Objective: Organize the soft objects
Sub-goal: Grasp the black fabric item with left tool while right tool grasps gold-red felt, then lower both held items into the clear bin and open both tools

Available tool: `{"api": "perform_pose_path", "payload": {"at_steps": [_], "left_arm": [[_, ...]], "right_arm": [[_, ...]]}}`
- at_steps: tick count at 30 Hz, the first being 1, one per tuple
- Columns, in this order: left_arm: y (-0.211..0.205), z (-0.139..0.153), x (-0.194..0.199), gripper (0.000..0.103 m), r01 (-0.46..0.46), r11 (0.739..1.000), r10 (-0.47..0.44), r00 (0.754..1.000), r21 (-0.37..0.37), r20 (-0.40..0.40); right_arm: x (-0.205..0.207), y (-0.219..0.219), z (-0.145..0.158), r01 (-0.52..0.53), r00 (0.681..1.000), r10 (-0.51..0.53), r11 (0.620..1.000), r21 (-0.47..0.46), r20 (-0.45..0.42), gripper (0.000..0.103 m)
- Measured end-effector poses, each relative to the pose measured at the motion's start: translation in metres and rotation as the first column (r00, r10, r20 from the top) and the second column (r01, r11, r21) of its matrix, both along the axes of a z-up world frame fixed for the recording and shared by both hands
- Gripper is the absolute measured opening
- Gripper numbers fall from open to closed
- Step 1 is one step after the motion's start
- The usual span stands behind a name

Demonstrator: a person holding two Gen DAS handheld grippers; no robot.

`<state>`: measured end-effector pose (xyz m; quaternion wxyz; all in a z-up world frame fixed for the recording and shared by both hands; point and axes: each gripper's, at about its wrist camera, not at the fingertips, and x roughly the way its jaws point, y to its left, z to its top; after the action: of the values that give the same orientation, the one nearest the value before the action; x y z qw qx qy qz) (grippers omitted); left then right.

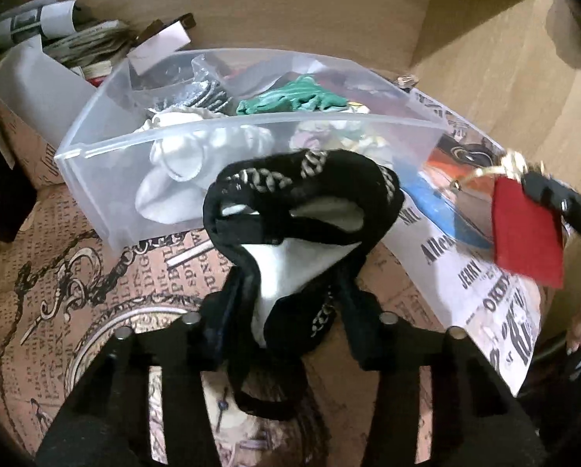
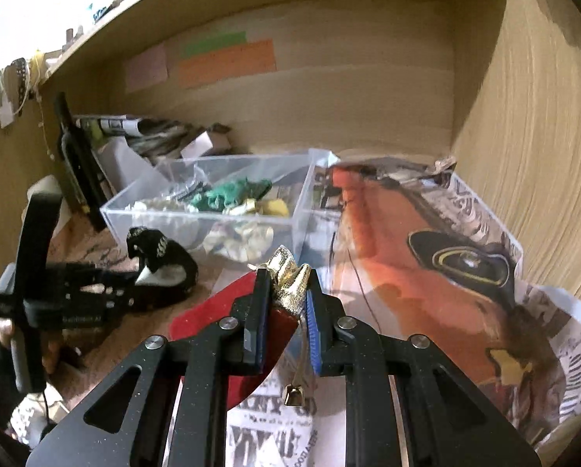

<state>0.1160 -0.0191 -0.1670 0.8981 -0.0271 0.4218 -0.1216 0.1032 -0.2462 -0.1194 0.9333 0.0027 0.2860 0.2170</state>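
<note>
My left gripper is shut on a black fabric piece with white lining and silver chain trim, held just in front of a clear plastic bin. It also shows in the right wrist view. The bin holds a green item, white pieces and other soft things. My right gripper is shut on a red pouch with a gold gathered top and a gold cord end. The pouch hangs at the right of the left wrist view.
Everything sits inside a wooden shelf compartment lined with printed paper. Rolled papers and boxes stand behind the bin at the left. A wooden side wall rises at the right. Coloured paper notes stick on the back wall.
</note>
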Motion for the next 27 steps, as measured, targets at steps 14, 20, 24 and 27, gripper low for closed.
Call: {"api": "perform_pose_path", "payload": {"at_steps": [14,20,24,27], "left_arm": [[0.004,0.058,-0.040,0.034,-0.035,0.999,0.040,0.982,-0.029,0.183],[0.011,0.091,-0.039,0.034,-0.069,0.997,0.077,0.961,-0.038,0.264],[0.019,0.106,-0.031,0.034,-0.092,0.995,0.098,0.948,-0.035,0.301],[0.027,0.114,-0.020,0.034,-0.116,0.992,0.123,0.943,-0.042,0.310]], "right_arm": [[0.005,0.015,0.039,-0.033,0.992,0.027,0.998,0.052,0.124,0.015],[0.012,0.030,0.056,-0.061,0.984,0.047,0.995,0.077,0.171,0.015],[0.020,0.044,0.065,-0.080,0.979,0.065,0.994,0.072,0.191,0.015],[0.029,0.053,0.068,-0.091,0.976,0.075,0.993,0.074,0.203,0.015]]}}
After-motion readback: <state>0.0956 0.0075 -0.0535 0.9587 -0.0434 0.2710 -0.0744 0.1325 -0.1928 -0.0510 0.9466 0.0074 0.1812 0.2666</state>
